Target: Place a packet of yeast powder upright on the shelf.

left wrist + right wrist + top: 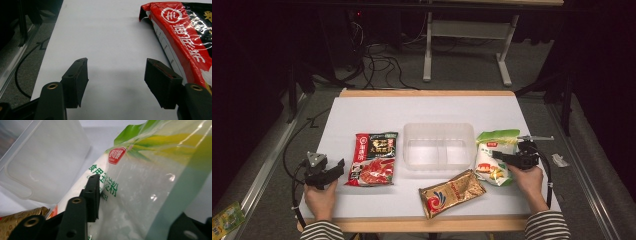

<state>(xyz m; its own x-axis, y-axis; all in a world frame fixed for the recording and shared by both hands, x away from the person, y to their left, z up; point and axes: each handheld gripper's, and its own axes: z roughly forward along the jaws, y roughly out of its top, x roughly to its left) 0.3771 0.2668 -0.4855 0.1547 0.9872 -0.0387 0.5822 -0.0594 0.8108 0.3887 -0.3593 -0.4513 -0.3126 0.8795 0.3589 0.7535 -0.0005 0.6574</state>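
White table (377,115) — dark room; left tongs (337,169) wide, right tongs (498,156) gripping starch bag (492,150).

The left gripper (334,170) rests low at the near left of the counter (377,107), held in the left hand (319,197), its jaws standing wide apart with nothing between them. The right gripper (499,156) is held in the right hand (527,177) at the near right, pointing leftward, its jaws closed partway onto the white-and-green bag (493,155). Striped sleeves (547,227) cover both forearms.
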